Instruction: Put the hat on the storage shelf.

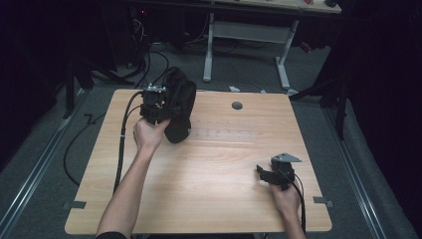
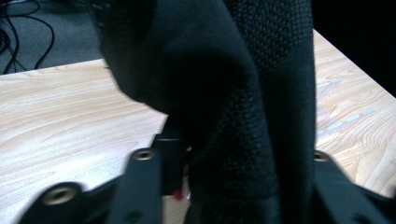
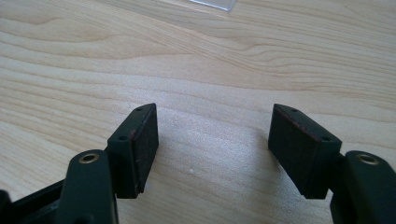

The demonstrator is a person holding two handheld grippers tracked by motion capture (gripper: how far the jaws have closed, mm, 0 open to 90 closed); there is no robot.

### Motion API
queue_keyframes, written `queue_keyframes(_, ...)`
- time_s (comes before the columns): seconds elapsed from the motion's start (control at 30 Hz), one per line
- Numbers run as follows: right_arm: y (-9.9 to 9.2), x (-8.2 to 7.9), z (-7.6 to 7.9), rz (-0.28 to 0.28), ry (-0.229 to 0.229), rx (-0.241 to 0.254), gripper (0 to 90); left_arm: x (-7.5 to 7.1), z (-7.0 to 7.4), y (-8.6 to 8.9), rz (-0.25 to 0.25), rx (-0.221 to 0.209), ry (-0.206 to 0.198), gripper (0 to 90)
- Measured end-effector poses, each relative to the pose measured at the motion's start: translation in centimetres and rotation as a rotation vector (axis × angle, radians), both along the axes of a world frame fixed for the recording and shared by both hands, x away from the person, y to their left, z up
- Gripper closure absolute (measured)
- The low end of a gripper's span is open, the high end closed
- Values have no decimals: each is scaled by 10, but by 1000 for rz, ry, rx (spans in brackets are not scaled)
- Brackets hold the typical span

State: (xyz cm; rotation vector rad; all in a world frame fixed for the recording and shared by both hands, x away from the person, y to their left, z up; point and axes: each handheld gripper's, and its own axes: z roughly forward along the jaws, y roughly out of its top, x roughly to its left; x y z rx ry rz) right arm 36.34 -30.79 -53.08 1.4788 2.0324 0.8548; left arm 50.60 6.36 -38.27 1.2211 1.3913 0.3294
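Up at the far left part of the worktop (image 1: 209, 174), the left gripper (image 1: 155, 110) is hanging over a black fabric bag (image 1: 178, 104), which is sitting in a soft, slumped heap on the wood. In the left gripper view the bag (image 2: 233, 93) is lying between the two black jaws, its knitted mesh cloth running right down between them; the jaws are standing partly apart, and whether the pads are pressing on the cloth cannot be told from the pictures, since the fabric is hiding the right jaw's inner face and leaving a gap beside the left one. The person's left hand (image 1: 148, 134) is gripping the tool from the near side of the bag, with the black cable trailing off along the left edge of the worktop. Well apart from the bag, toward the near right corner, the right gripper (image 1: 263, 172) is resting low over bare wood in the person's right hand (image 1: 284, 196), its grey three-cornered plate showing on top. In the right gripper view its jaws are standing wide apart with nothing between the pads (image 3: 144, 140), only pale wood grain. Between the bag and the right gripper a clear, flat strip (image 1: 224, 133) is lying on the worktop, just beside the bag.
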Motion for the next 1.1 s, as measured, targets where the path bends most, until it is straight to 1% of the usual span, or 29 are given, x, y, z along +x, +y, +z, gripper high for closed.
queue_keyframes(0.03,0,0,0,0,0,0,337,0,0,0,1,1,-2,485)
queue_keyframes(0.1,0,0,0,0,0,0,337,-1,0,2,2,10,-9,429)
queue_keyframes(0.23,0,0,0,0,0,0,337,-1,-1,3,3,27,-12,365)
queue_keyframes(0.27,0,0,0,0,1,0,337,-1,-1,3,17,41,-15,344)
queue_keyframes(0.3,0,0,0,0,0,0,337,-1,-2,2,28,56,-21,301)
queue_keyframes(0.33,0,0,0,0,0,0,337,-1,-2,2,25,54,-20,283)
queue_keyframes(0.5,0,0,0,0,0,0,337,3,-5,3,5,28,15,209)
queue_keyframes(0.57,0,0,0,0,0,0,337,4,-6,3,2,28,18,184)
queue_keyframes(0.7,0,0,0,0,0,0,337,4,-9,2,-6,41,22,138)
queue_keyframes(0.77,0,0,0,0,0,0,337,4,-11,0,-6,60,22,99)
queue_keyframes(0.83,0,0,0,0,0,0,337,4,-13,-2,-3,89,9,55)
queue_keyframes(0.9,0,0,0,0,0,0,337,3,-15,-3,-6,99,0,32)
queue_keyframes(1.0,0,0,0,0,0,0,337,2,-13,-2,-22,81,-9,2)
queue_keyframes(1.1,0,0,0,0,0,0,337,-2,-8,0,-15,62,-35,0)
